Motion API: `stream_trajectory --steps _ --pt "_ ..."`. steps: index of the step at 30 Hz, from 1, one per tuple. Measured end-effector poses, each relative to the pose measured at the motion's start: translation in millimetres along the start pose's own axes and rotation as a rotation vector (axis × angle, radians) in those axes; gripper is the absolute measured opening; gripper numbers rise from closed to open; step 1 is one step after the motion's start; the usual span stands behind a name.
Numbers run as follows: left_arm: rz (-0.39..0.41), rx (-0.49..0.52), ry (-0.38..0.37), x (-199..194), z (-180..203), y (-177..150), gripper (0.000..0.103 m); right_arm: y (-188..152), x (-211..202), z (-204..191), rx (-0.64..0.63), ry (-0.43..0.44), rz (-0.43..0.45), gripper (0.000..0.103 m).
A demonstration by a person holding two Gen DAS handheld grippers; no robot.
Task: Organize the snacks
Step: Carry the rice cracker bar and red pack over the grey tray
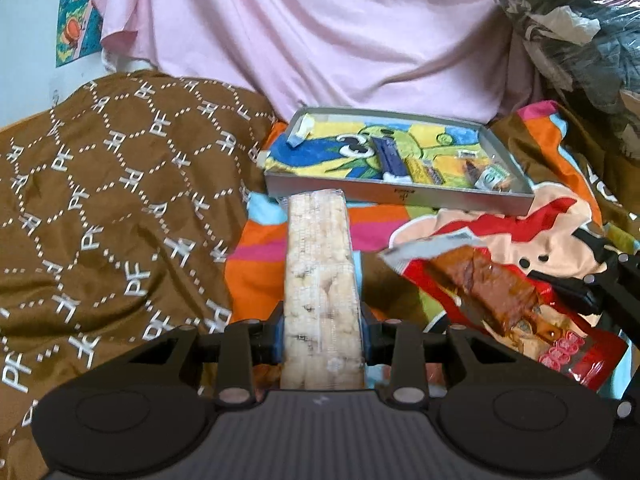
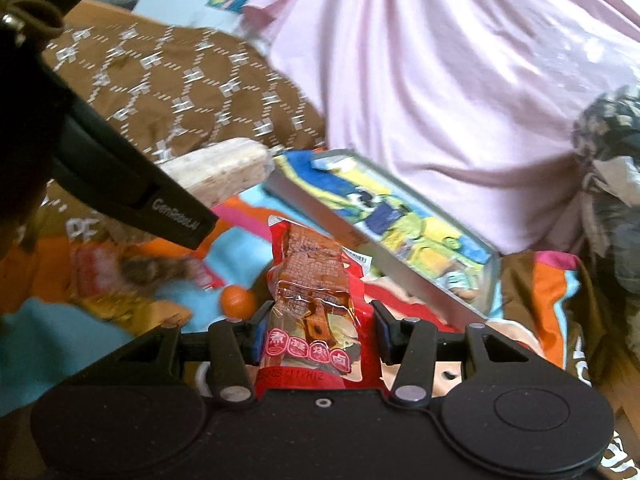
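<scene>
place: home, bedroom | signs: bed with brown quilt | cartoon blanket | pink sheet | wall poster

Pale rice-cracker pack, long, clear-wrapped, clamped between the left gripper fingers, pointing toward the tray. Red pouch with brown meat snack inside, crinkled, pinched in the right gripper. Grey shallow tray with cartoon liner holds several small wrapped snacks at its right end.
</scene>
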State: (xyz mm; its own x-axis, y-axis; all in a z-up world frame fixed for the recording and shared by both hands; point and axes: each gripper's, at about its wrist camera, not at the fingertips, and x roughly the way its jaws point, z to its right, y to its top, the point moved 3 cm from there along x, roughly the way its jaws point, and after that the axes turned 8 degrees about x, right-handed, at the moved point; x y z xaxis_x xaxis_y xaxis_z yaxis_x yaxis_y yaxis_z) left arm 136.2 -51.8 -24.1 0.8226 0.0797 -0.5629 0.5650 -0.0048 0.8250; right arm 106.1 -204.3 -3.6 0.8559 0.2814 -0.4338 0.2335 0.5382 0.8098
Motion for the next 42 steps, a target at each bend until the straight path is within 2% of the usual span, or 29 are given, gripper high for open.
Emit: stream_trajectory --steps 12,19,25,34,42 --pt "0.107 0.022 -0.007 27.5 23.2 59.0 0.037 13.9 51.0 66.8 0.147 -0.179 0.123 0.051" --pt "0.145 0.005 0.003 65.9 32.1 97.1 0.037 25.0 94.9 97.0 0.221 -0.227 0.157 0.051" --pt "0.162 0.006 0.024 106.0 39.0 128.5 0.037 37.1 135.4 117.3 0.324 -0.225 0.187 0.051" --pt "0.117 -0.048 0.068 172.8 34.5 163.3 0.037 30.7 181.6 128.5 0.368 -0.205 0.208 0.051" --pt "0.0 -0.071 0.081 216.8 37.3 161.1 0.037 23.0 197.9 130.6 0.414 -0.165 0.179 0.052"
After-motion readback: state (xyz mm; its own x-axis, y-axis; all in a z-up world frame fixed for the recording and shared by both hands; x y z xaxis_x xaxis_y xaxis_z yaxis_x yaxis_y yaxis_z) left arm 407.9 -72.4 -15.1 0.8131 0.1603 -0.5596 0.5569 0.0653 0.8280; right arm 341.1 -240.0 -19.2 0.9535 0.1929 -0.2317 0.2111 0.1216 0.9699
